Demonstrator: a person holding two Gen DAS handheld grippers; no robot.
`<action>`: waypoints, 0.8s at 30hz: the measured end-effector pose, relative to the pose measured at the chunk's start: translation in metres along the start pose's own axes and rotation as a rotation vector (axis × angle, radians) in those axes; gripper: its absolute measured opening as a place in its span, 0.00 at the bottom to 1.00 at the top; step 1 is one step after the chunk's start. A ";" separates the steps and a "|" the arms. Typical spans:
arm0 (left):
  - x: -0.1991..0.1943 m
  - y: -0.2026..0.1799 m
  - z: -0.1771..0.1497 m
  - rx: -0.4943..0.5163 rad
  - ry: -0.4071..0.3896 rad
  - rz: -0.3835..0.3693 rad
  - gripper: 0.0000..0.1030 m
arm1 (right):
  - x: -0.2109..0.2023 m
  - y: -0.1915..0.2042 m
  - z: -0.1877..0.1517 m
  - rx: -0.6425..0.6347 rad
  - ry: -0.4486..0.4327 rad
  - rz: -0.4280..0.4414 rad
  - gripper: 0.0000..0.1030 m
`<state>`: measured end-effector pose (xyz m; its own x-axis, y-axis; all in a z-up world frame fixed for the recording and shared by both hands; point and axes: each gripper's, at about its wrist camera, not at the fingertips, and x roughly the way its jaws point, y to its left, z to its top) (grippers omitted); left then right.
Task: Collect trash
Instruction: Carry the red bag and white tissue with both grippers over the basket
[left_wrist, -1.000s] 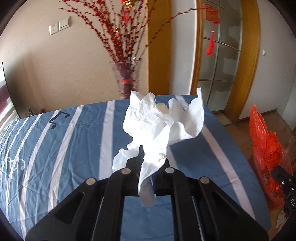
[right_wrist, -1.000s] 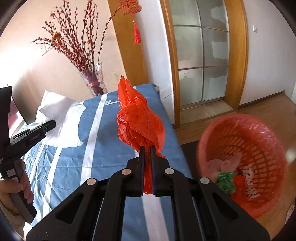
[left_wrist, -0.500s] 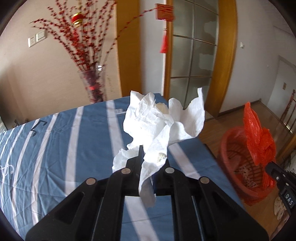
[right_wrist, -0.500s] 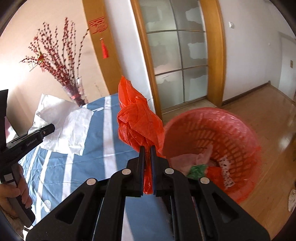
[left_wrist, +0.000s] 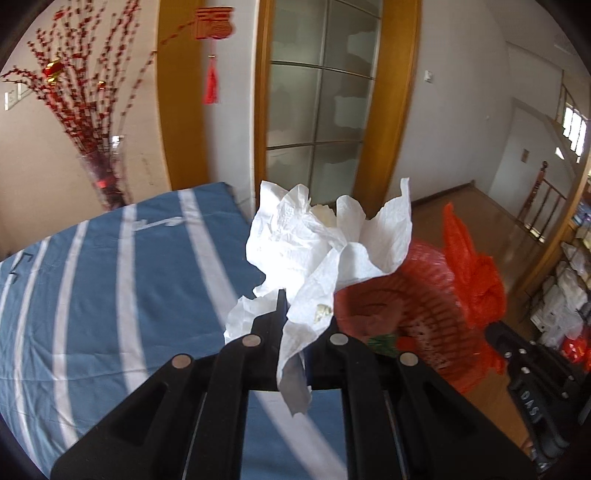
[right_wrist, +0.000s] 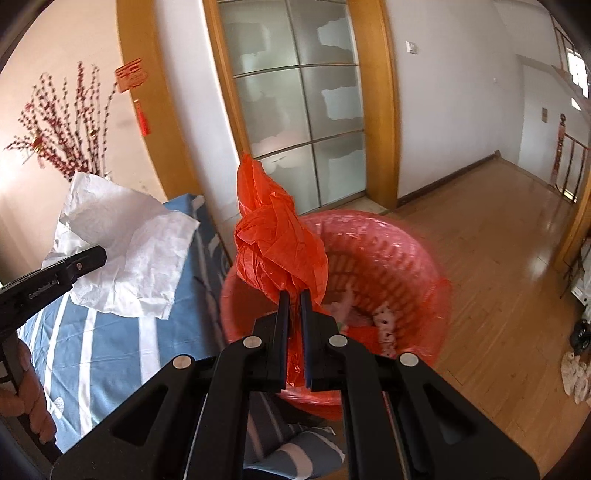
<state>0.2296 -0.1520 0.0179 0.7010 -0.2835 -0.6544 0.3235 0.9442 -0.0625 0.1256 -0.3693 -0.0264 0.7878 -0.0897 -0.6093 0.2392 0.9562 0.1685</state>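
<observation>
Left gripper (left_wrist: 295, 314): jaws pinched on a crumpled white tissue (left_wrist: 325, 251), which stands up from the fingertips in soft, wrinkled folds, with a thin tail hanging down between the fingers. Below and to its left lies the bed (left_wrist: 110, 288), flat cloth, blue with white stripes; its far edge ends just short of the wall, where a glass vase of red-berried twigs (left_wrist: 103, 173) stands well beyond the tissue. The cloth surface under this gripper is open.

Straight ahead, past both grippers: a wood-framed door with frosted panes (right_wrist: 295, 110).

Right gripper (right_wrist: 293, 306): jaws narrow, clamped on a knotted, crinkly red plastic bag (right_wrist: 277, 243) that rises above the fingertips. Directly beneath and beyond it sits a round red lattice basket (right_wrist: 413, 266) on the floor, touching the bed's edge as far as I can tell. Scraps lie inside it, white and green, too small to identify. The bag hangs over the basket's near rim; the tissue is just left of that rim.

Further right: bare, glossy wooden floor (right_wrist: 498, 240), unobstructed up to the skirting.
</observation>
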 end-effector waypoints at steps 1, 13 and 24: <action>0.002 -0.006 0.000 0.001 0.004 -0.013 0.08 | -0.001 -0.003 0.000 0.005 -0.001 -0.004 0.07; 0.029 -0.065 0.004 0.002 0.052 -0.132 0.08 | 0.005 -0.048 -0.002 0.085 0.015 -0.034 0.07; 0.065 -0.078 0.002 -0.008 0.109 -0.170 0.09 | 0.023 -0.059 0.001 0.110 0.042 -0.055 0.07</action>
<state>0.2509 -0.2448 -0.0185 0.5636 -0.4190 -0.7119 0.4254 0.8859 -0.1847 0.1304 -0.4283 -0.0497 0.7479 -0.1274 -0.6514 0.3442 0.9136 0.2164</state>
